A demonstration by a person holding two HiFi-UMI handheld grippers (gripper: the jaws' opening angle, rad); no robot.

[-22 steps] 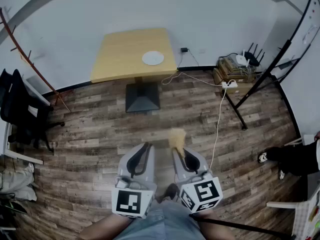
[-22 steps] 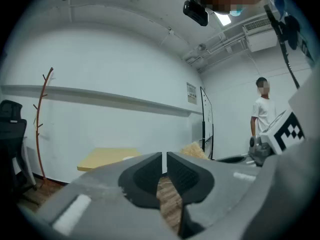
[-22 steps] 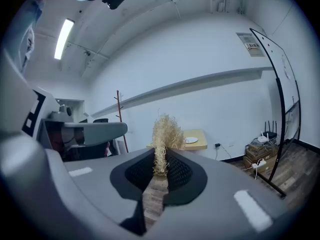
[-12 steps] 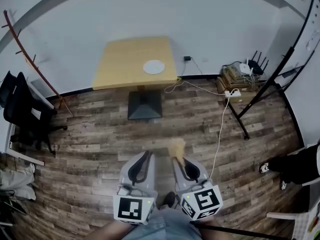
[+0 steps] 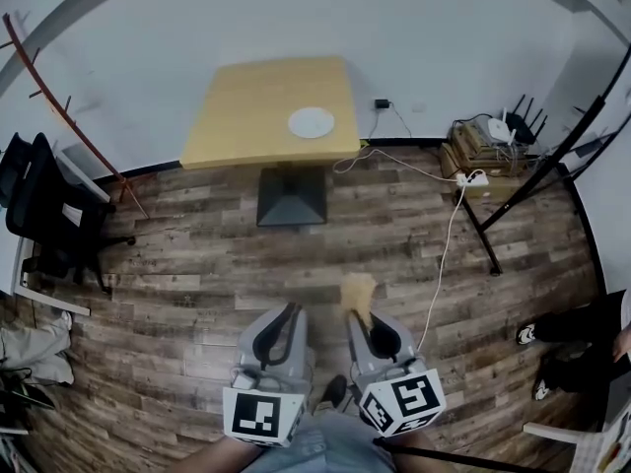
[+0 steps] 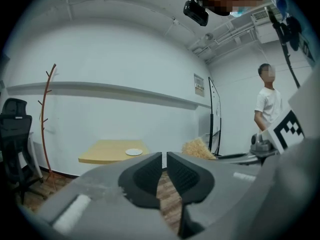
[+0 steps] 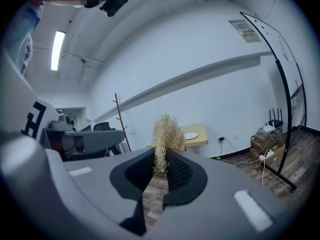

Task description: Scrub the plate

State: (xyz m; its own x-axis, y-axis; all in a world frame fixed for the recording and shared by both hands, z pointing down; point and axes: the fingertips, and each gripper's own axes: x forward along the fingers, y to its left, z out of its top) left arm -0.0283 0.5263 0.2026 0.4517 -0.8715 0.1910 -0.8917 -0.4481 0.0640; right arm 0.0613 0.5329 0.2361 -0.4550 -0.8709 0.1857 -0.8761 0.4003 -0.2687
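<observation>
A white plate (image 5: 312,122) lies on a yellow table (image 5: 246,116) against the far wall, well ahead of both grippers. It also shows small in the left gripper view, plate (image 6: 133,152), and in the right gripper view, plate (image 7: 190,135). My right gripper (image 5: 363,315) is shut on a pale straw scrubber (image 5: 358,290), whose tuft (image 7: 166,131) stands up between the pads. My left gripper (image 5: 287,313) is held beside it over the wooden floor. Its jaws are all but together, with only a thin slit and nothing between them (image 6: 164,156).
A coat rack (image 5: 59,106) and a black chair (image 5: 39,215) stand at the left. A white cable with a power strip (image 5: 473,177), boxes with a router (image 5: 493,136) and a black stand frame (image 5: 532,185) are at the right. A person (image 6: 267,104) stands there too.
Both grippers sit slightly lower in the head view, and the table and room have shifted a little. The right gripper still holds the scrubber. The feet at the right edge moved.
</observation>
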